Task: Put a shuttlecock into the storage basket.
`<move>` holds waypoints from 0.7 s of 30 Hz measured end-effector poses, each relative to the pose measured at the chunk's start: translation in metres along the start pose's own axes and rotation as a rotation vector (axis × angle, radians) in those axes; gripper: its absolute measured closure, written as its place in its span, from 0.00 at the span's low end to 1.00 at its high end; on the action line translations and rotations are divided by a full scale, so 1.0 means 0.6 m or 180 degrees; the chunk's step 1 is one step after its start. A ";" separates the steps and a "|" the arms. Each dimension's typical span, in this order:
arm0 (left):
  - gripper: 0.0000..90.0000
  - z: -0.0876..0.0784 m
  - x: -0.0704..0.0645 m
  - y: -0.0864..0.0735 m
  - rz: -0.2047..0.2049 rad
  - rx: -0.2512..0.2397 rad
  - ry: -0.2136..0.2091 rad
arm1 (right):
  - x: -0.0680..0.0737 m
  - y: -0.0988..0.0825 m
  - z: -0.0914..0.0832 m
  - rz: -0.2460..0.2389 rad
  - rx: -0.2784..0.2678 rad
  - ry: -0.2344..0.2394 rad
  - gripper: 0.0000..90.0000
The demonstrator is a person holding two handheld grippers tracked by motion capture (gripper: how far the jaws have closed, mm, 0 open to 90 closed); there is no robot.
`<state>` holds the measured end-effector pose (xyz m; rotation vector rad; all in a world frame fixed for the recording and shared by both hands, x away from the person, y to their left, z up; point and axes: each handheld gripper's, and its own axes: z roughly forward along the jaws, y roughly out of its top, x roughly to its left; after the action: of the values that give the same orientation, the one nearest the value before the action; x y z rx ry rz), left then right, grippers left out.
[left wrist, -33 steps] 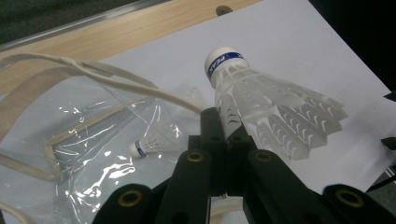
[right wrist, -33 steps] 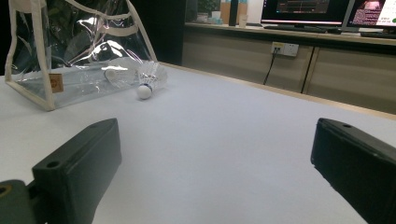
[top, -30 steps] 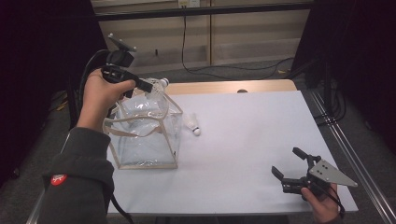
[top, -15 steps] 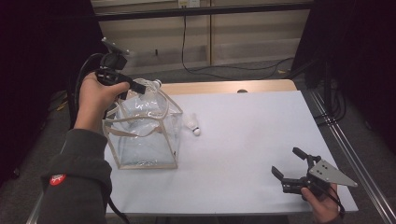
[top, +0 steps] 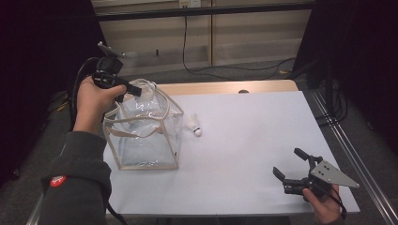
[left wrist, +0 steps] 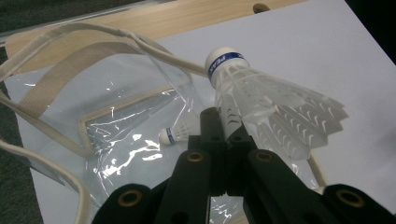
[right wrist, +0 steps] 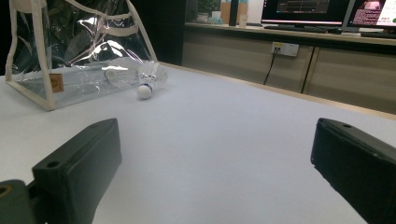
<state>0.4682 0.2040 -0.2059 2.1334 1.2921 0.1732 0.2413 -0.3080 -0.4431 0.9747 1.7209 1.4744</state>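
My left gripper (top: 136, 90) hangs over the open top of a clear plastic bag (top: 141, 136) with beige trim, at the table's left. It is shut on a white shuttlecock (left wrist: 261, 107); the jaws (left wrist: 226, 126) pinch its skirt just behind the cork. That held shuttlecock (top: 147, 86) sits at the bag's back rim. A second shuttlecock (top: 194, 125) lies on the white table just right of the bag, and shows through the plastic (left wrist: 170, 135) and beside the bag (right wrist: 147, 84). My right gripper (top: 288, 162) rests open and empty near the front right corner (right wrist: 215, 158).
The table has a white cover (top: 253, 122) with a strip of bare wood (top: 220, 87) along its far edge. The bag's loose beige straps (left wrist: 56, 88) hang around its mouth. A low cabinet wall with a socket (right wrist: 285, 48) stands beyond the table.
My left hand has drifted left and a little down with the shuttlecock still held over the bag's mouth. The right gripper has stayed where it was.
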 end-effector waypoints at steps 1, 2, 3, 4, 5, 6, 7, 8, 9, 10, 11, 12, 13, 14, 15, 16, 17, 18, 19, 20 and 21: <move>1.00 0.001 0.002 -0.001 -0.0010 -0.0001 0.0003 | 0.000 0.000 0.000 0.0000 0.0000 -0.0002 0.02; 1.00 0.002 0.003 -0.001 -0.0013 0.0011 0.0007 | 0.000 0.000 0.000 0.0002 0.0000 -0.0003 0.02; 1.00 0.002 0.005 -0.002 -0.0018 0.0012 0.0020 | 0.000 0.000 0.000 0.0000 0.0001 -0.0002 0.02; 1.00 0.003 0.006 -0.003 -0.0018 0.0007 0.0032 | 0.001 0.000 0.000 0.0015 -0.0001 -0.0006 0.02; 1.00 0.003 0.007 -0.003 -0.0029 0.0012 0.0033 | 0.000 0.000 0.000 -0.0009 0.0005 -0.0003 0.02; 1.00 0.004 0.008 -0.004 -0.0039 0.0005 0.0051 | 0.000 0.000 0.000 -0.0008 0.0005 -0.0001 0.02; 1.00 0.004 0.009 -0.005 -0.0046 0.0002 0.0051 | 0.000 0.000 0.000 -0.0007 0.0005 0.0000 0.02; 1.00 0.004 0.011 -0.006 -0.0053 0.0007 0.0059 | 0.000 0.000 0.000 -0.0007 0.0005 -0.0001 0.02; 1.00 0.004 0.012 -0.006 -0.0056 0.0008 0.0078 | 0.000 0.000 0.000 -0.0006 0.0005 0.0000 0.02; 1.00 0.005 0.013 -0.007 -0.0053 0.0017 0.0089 | 0.000 0.000 0.000 -0.0008 0.0005 -0.0008 0.02; 1.00 0.005 0.015 -0.007 -0.0049 0.0023 0.0095 | 0.000 0.000 0.000 -0.0016 0.0003 -0.0010 0.02; 1.00 0.005 0.016 -0.008 -0.0063 0.0006 0.0112 | 0.000 0.000 0.000 -0.0001 -0.0006 -0.0013 0.02; 1.00 0.005 0.017 -0.009 -0.0068 0.0020 0.0110 | 0.001 0.000 0.000 0.0002 -0.0007 -0.0015 0.02; 1.00 0.006 0.018 -0.009 -0.0063 0.0030 0.0112 | 0.000 0.000 0.000 0.0000 0.0000 -0.0009 0.02; 1.00 0.007 0.019 -0.010 -0.0069 0.0031 0.0123 | 0.000 0.000 0.000 0.0008 -0.0007 -0.0007 0.02; 1.00 0.008 0.020 -0.010 -0.0069 0.0037 0.0111 | 0.001 0.000 0.000 0.0011 -0.0004 -0.0009 0.02; 1.00 0.009 0.020 -0.011 -0.0074 0.0024 0.0131 | 0.001 0.000 0.000 0.0014 -0.0003 -0.0006 0.02; 1.00 0.010 0.021 -0.011 -0.0072 0.0026 0.0132 | 0.000 0.000 0.000 -0.0009 0.0003 0.0000 0.02; 1.00 0.012 0.022 -0.011 -0.0073 0.0042 0.0131 | 0.001 0.000 0.000 -0.0007 0.0006 -0.0008 0.02; 1.00 0.014 0.023 -0.012 -0.0072 0.0059 0.0134 | 0.000 0.000 0.000 -0.0010 -0.0001 -0.0003 0.02; 1.00 0.016 0.024 -0.013 -0.0099 0.0035 0.0160 | 0.000 0.000 0.000 -0.0011 -0.0001 -0.0002 0.02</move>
<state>0.4737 0.2140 -0.2209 2.1294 1.3570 0.2083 0.2412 -0.3077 -0.4431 0.9714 1.7211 1.4718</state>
